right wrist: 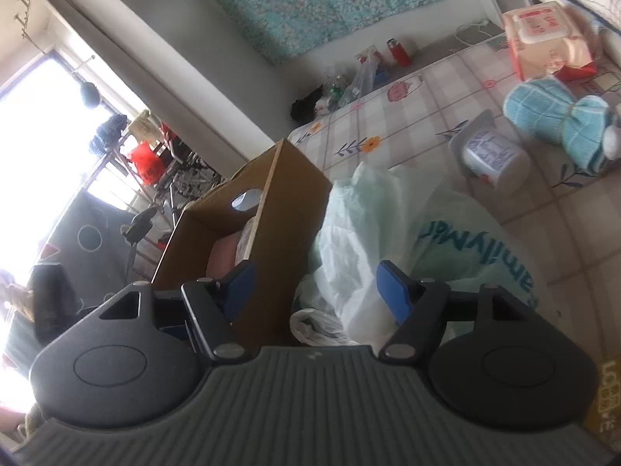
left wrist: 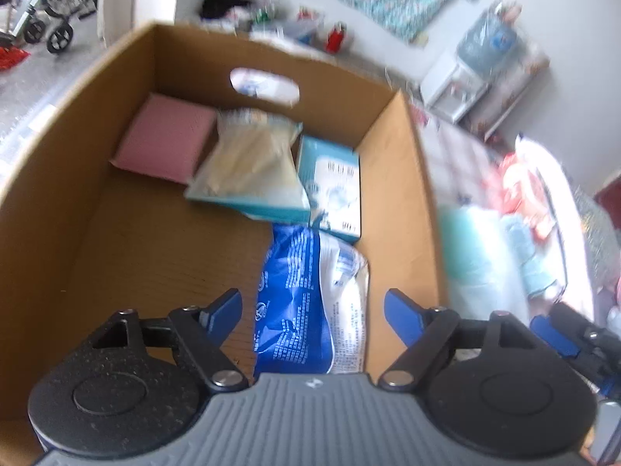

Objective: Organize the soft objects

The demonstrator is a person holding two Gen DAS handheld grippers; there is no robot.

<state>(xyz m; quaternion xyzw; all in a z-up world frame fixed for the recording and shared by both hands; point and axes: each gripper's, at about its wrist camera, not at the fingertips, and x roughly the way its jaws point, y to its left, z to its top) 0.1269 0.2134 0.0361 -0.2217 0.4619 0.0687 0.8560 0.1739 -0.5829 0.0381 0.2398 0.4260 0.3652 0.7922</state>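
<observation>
The left gripper point(left wrist: 312, 306), jaws wide with nothing held, hangs over a crinkly blue packet point(left wrist: 306, 306) in the brown cardboard box point(left wrist: 77, 202), while the right gripper point(right wrist: 316, 283), jaws wide too, faces a soft pale-green plastic bag point(right wrist: 372, 225).

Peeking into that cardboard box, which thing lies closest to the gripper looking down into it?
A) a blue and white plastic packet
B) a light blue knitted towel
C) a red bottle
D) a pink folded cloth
A: in the left wrist view the blue and white packet lies in the cardboard box right below the open left gripper, while the pink cloth sits in the far corner.
</observation>
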